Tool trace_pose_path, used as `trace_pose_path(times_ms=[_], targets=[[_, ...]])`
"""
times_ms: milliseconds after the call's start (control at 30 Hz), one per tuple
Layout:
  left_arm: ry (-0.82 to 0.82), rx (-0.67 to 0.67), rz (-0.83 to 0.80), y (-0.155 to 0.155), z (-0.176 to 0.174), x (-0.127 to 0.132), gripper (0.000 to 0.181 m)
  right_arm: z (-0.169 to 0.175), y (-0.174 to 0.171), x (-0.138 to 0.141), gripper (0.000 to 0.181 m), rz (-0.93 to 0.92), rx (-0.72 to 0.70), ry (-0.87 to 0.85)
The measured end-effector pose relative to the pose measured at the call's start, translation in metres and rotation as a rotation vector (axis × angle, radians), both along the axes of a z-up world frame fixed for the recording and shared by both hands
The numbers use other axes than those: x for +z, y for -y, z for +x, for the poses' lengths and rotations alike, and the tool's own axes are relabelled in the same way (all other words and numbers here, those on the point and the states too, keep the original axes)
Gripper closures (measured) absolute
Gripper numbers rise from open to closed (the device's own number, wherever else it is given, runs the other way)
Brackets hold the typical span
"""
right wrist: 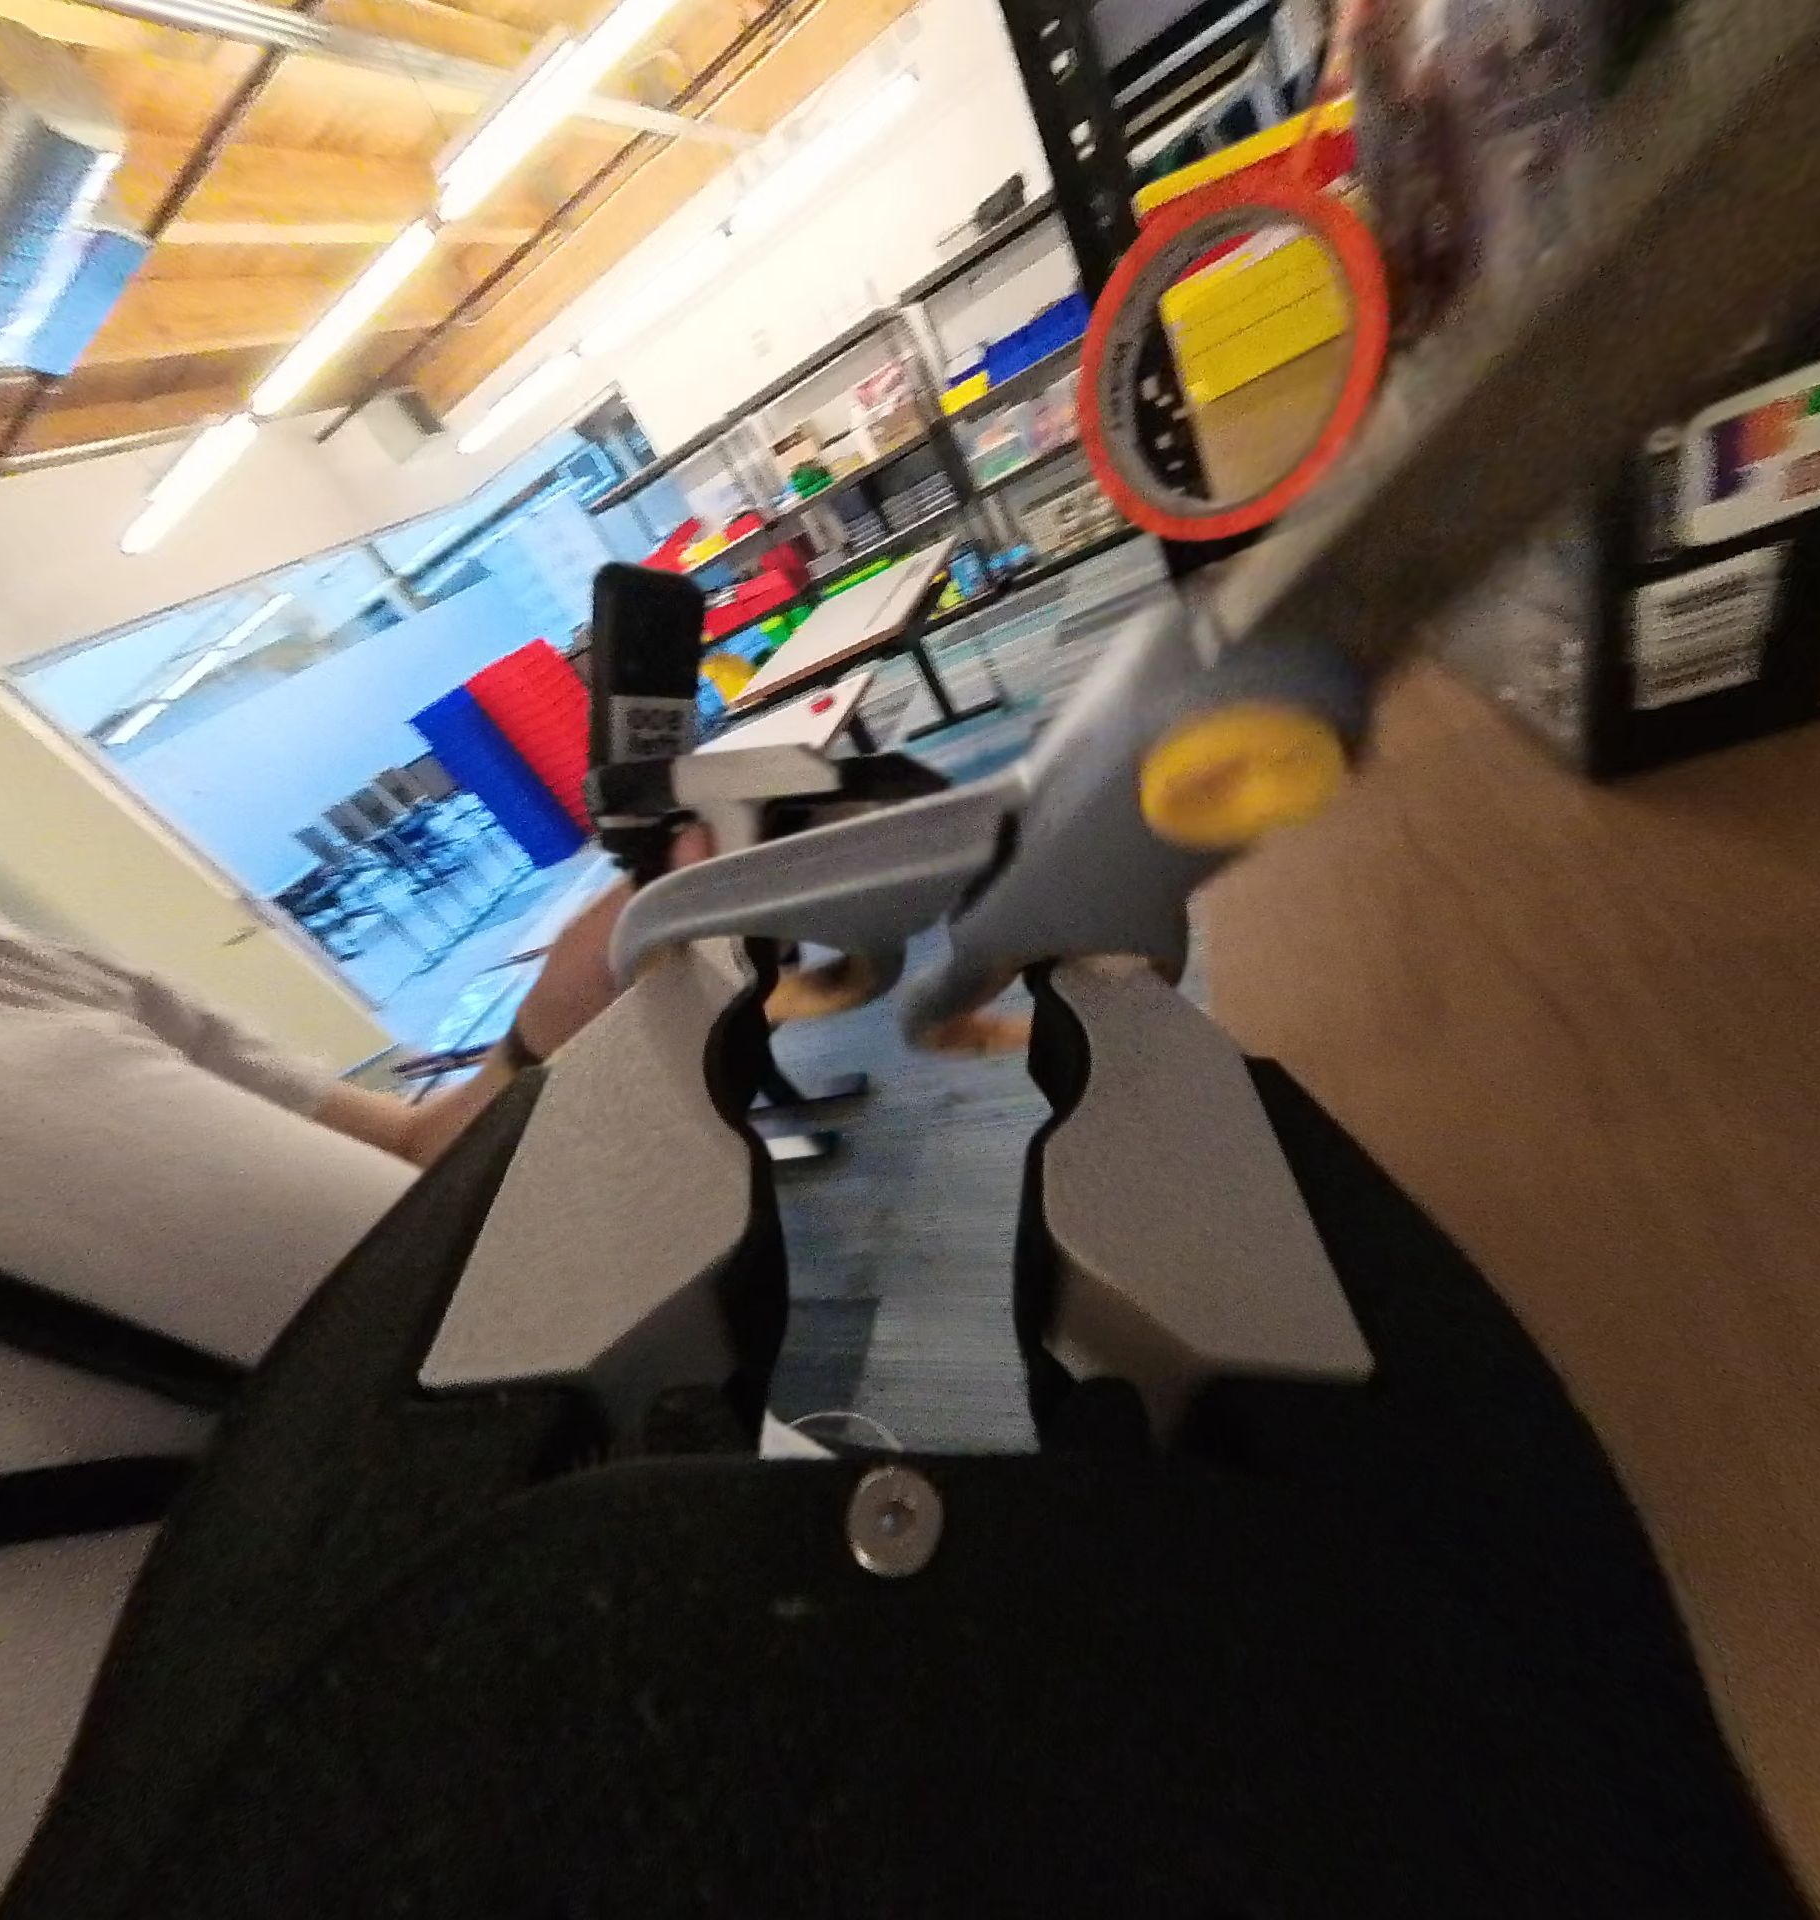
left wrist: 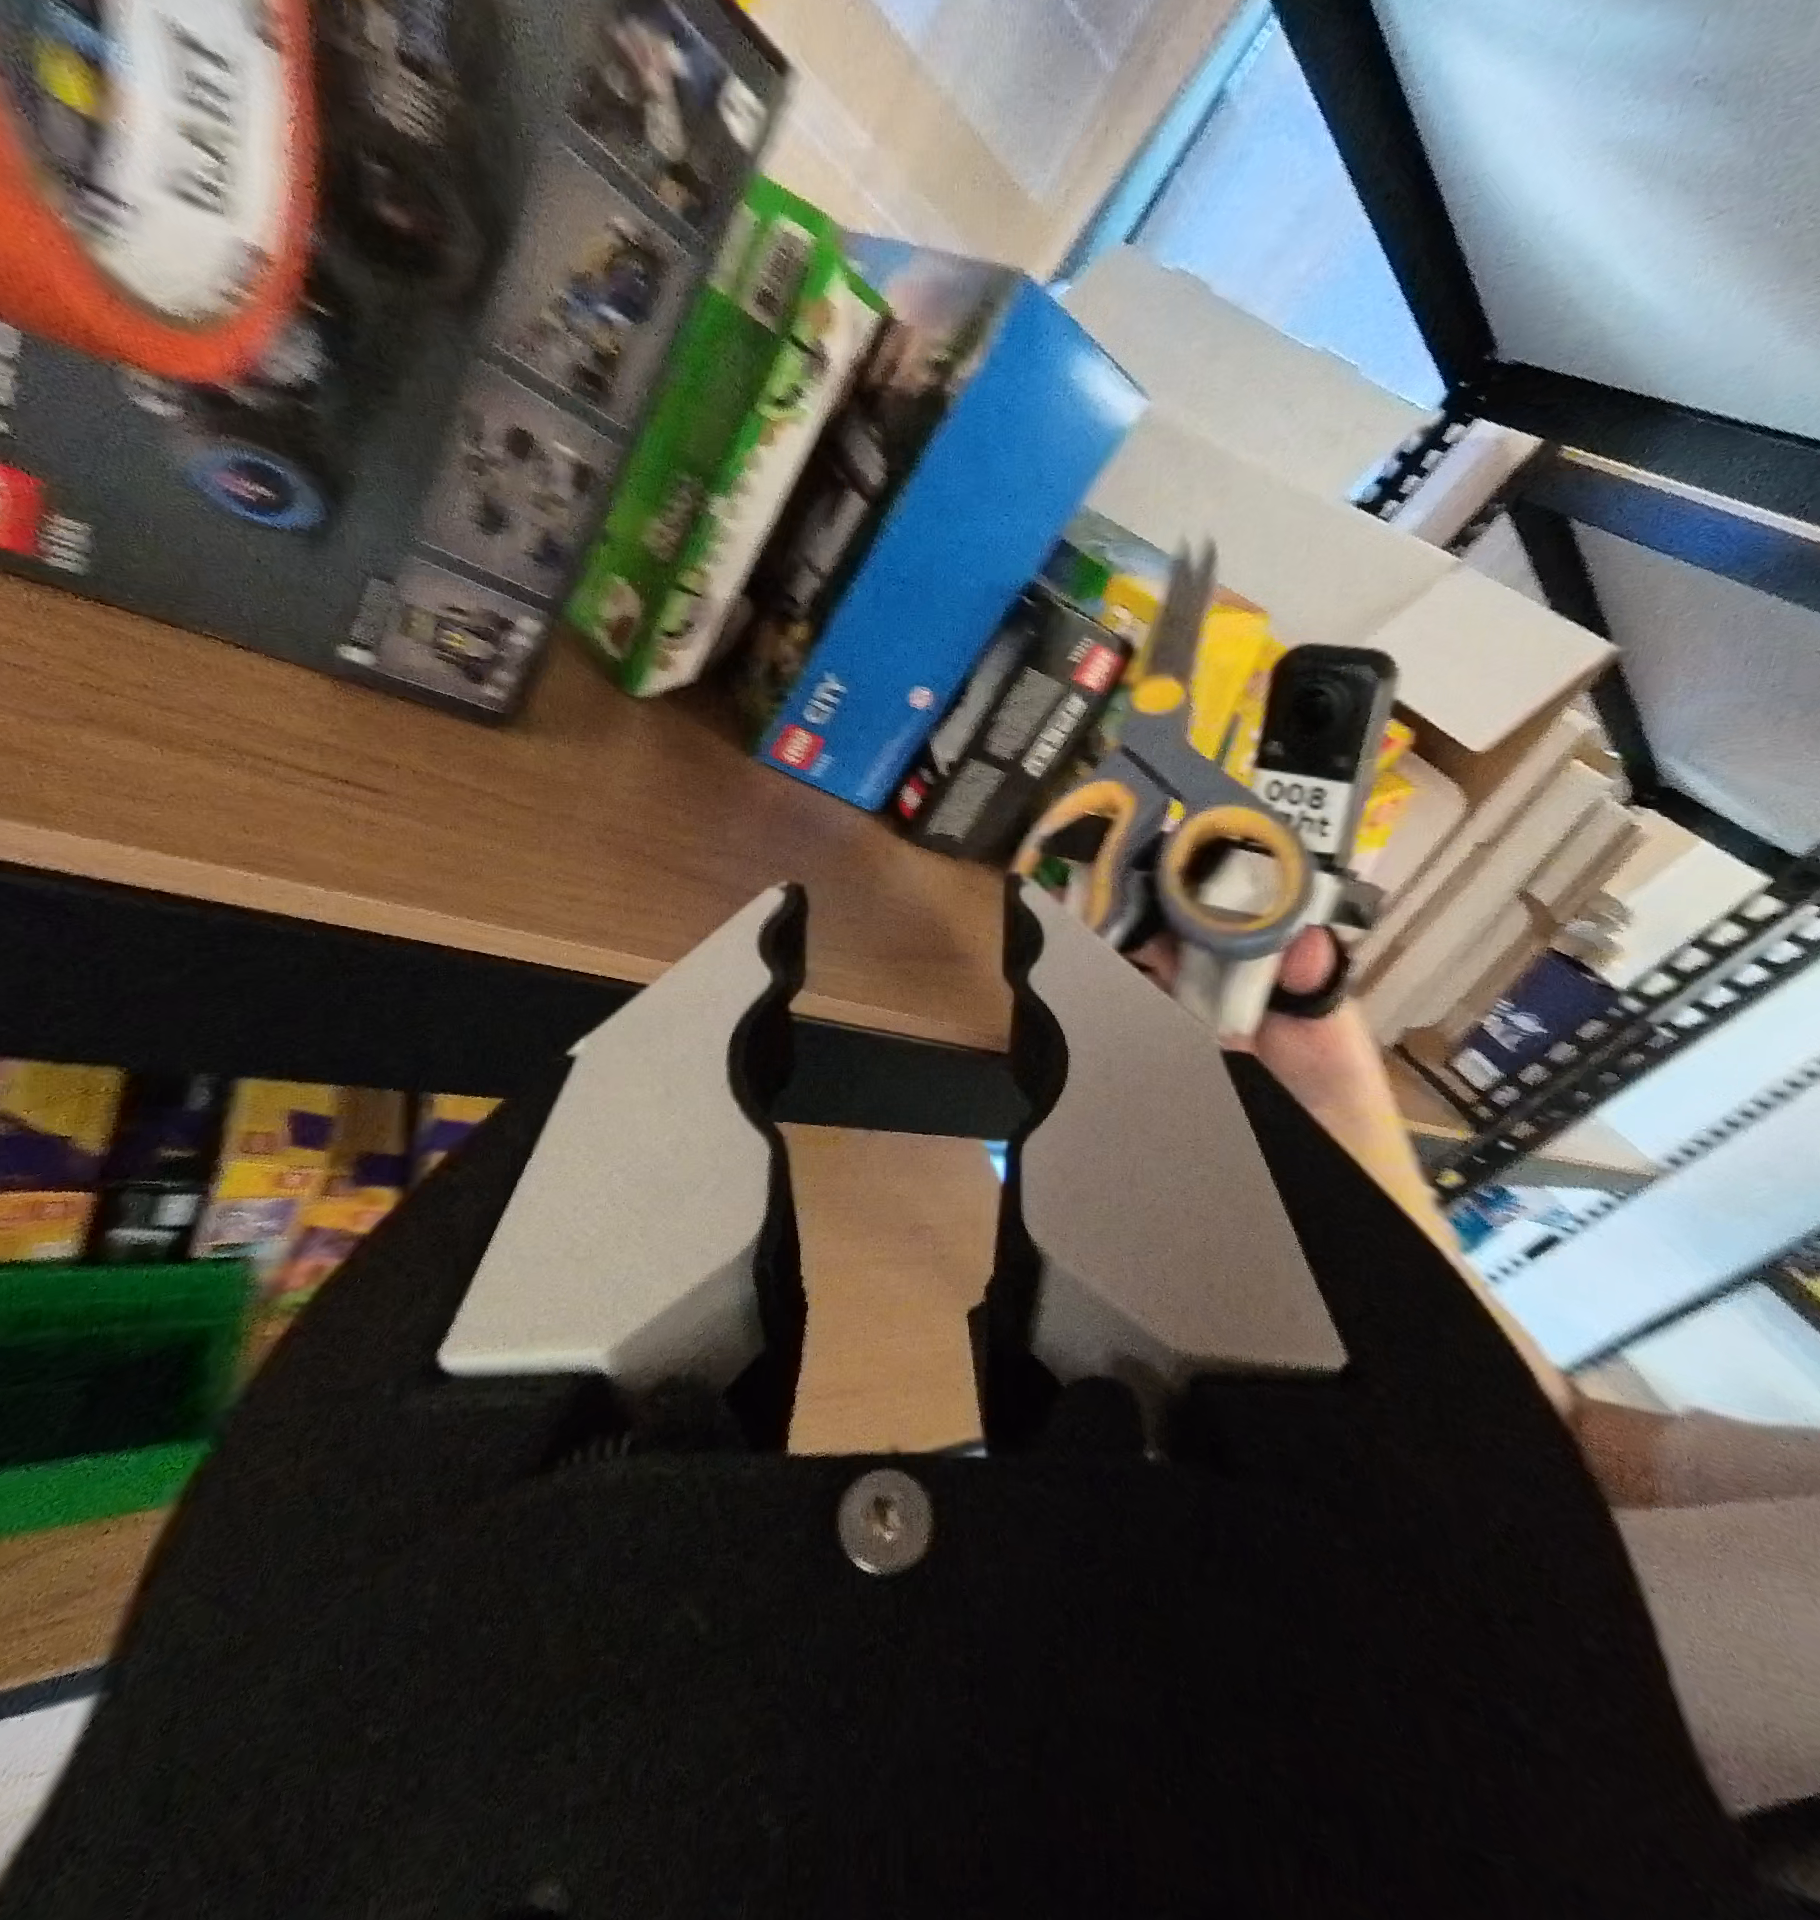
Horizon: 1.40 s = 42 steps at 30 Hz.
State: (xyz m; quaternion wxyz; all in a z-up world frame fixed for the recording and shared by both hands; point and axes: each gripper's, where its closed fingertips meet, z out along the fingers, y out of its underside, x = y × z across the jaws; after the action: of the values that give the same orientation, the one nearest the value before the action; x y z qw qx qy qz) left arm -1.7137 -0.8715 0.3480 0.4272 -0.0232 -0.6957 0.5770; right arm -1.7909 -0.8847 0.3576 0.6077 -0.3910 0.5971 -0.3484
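Scissors (right wrist: 1072,862), grey with yellow pivot, clamped by the handles in right gripper (right wrist: 895,987) at frame centre, blades toward orange tape roll (right wrist: 1233,369) upper right; left gripper (left wrist: 906,914) parted, empty, over wooden shelf (left wrist: 366,769).

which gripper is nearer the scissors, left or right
Right. The right gripper has the grey and yellow scissors at its fingertips, handles between the fingers. The left gripper is empty and apart from them, over the wooden shelf.
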Motion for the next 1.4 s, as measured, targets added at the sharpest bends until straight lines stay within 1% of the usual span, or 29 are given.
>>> trace_pose_path(times_ms=[100,167,233,300,400,433,500,567,633,667,700,733,800,867,900,967,1033,1100,1133,1200,1233,1267,1333,1400], targets=[[0.081,0.130,-0.047,0.013,0.045,0.001,0.138,0.018,-0.002,0.008,0.133,0.073,0.073,0.033],[0.168,0.225,-0.091,0.026,0.076,0.006,0.135,0.029,0.006,0.008,0.133,0.081,0.075,0.015],[0.238,0.280,-0.119,0.039,0.100,0.010,0.133,0.041,0.014,0.009,0.133,0.052,0.061,-0.008],[0.263,0.287,-0.134,0.050,0.115,0.012,0.133,0.053,0.019,0.010,0.133,0.022,0.048,-0.030],[0.273,0.262,-0.127,0.066,0.130,0.007,0.133,0.073,0.021,0.013,0.133,-0.002,0.051,-0.042],[0.274,0.249,-0.121,0.070,0.134,0.005,0.133,0.079,0.020,0.012,0.129,-0.011,0.050,-0.053],[0.254,0.214,-0.123,0.075,0.140,0.004,0.132,0.091,0.016,0.010,0.126,-0.021,0.059,-0.071],[0.232,0.183,-0.152,0.075,0.143,0.010,0.132,0.100,0.012,0.008,0.126,-0.035,0.060,-0.078],[0.231,0.155,-0.210,0.070,0.139,0.020,0.133,0.108,0.008,0.006,0.123,-0.046,0.067,-0.084],[0.231,0.134,-0.241,0.066,0.134,0.026,0.134,0.112,0.007,0.008,0.109,-0.039,0.066,-0.076],[0.225,0.101,-0.265,0.060,0.126,0.032,0.133,0.116,0.005,0.010,0.083,-0.030,0.071,-0.067],[0.205,0.052,-0.281,0.054,0.115,0.036,0.132,0.119,0.006,0.011,0.067,-0.032,0.065,-0.074],[0.161,-0.072,-0.285,0.040,0.092,0.038,0.128,0.124,0.009,0.012,0.072,-0.078,0.024,-0.095],[0.151,-0.154,-0.288,0.032,0.076,0.034,0.124,0.127,0.007,0.023,0.078,-0.080,0.037,-0.041],[0.155,-0.166,-0.308,0.031,0.071,0.032,0.121,0.126,0.004,0.027,0.082,-0.069,0.063,-0.021],[0.147,-0.166,-0.357,0.030,0.065,0.035,0.117,0.125,0.001,0.029,0.083,-0.048,0.110,-0.013],[0.123,-0.163,-0.399,0.031,0.060,0.039,0.117,0.123,-0.004,0.030,0.084,-0.029,0.169,-0.004],[0.111,-0.198,-0.382,0.033,0.049,0.033,0.118,0.120,-0.011,0.031,0.090,0.000,0.232,0.015],[0.108,-0.225,-0.364,0.033,0.042,0.029,0.120,0.119,-0.013,0.033,0.093,0.014,0.253,0.026],[0.117,-0.283,-0.327,0.032,0.027,0.018,0.134,0.114,-0.014,0.036,0.109,0.021,0.286,0.039],[0.119,-0.307,-0.314,0.031,0.019,0.014,0.137,0.112,-0.013,0.037,0.112,0.024,0.288,0.046],[0.111,-0.315,-0.306,0.031,0.013,0.013,0.135,0.110,-0.011,0.039,0.113,0.027,0.290,0.052],[0.086,-0.283,-0.313,0.033,0.007,0.014,0.132,0.105,-0.008,0.040,0.113,0.030,0.300,0.056],[0.090,-0.250,-0.322,0.035,0.002,0.013,0.136,0.101,-0.008,0.040,0.113,0.020,0.311,0.054]])
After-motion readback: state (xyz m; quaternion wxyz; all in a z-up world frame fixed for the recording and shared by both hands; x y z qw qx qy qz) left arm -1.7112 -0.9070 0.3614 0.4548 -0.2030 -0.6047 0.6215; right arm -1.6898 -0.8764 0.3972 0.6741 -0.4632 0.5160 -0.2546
